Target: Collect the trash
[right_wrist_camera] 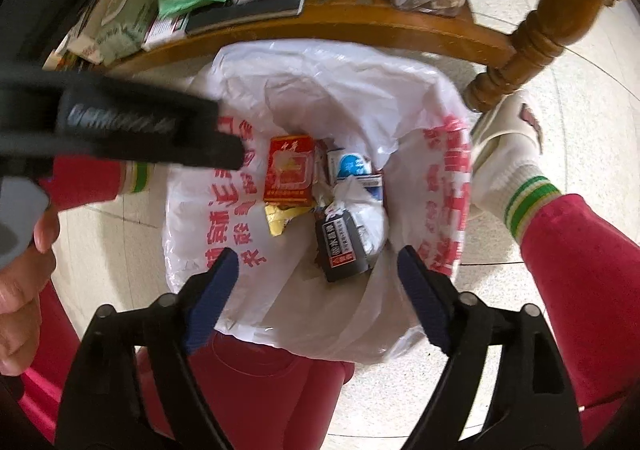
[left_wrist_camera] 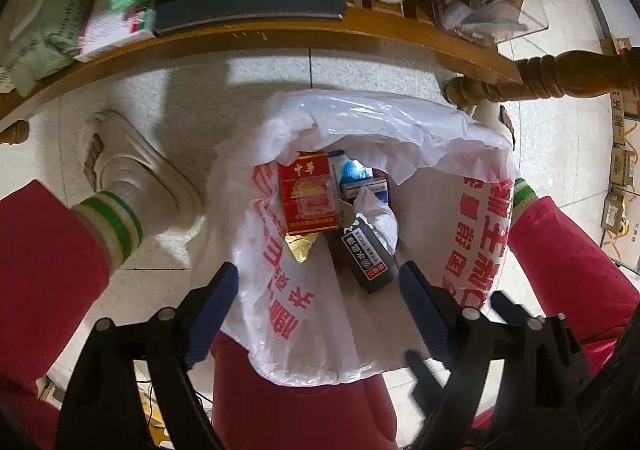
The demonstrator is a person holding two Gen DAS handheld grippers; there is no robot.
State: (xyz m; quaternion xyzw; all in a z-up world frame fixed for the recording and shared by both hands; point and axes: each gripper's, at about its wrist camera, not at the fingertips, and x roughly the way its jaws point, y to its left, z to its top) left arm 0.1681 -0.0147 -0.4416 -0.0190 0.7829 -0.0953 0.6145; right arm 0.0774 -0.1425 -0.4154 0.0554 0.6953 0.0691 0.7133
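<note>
Trash — a red cigarette pack (left_wrist_camera: 307,192), a black box (left_wrist_camera: 366,256) and what may be crumpled gold foil (left_wrist_camera: 299,246) — is seen lying inside a white plastic-lined bin (left_wrist_camera: 486,234) on the tiled floor beside a wooden table (left_wrist_camera: 280,30). Both the left gripper (left_wrist_camera: 318,286) and right gripper (right_wrist_camera: 318,270) are held spread wide above the bin, nothing being gripped.
</note>
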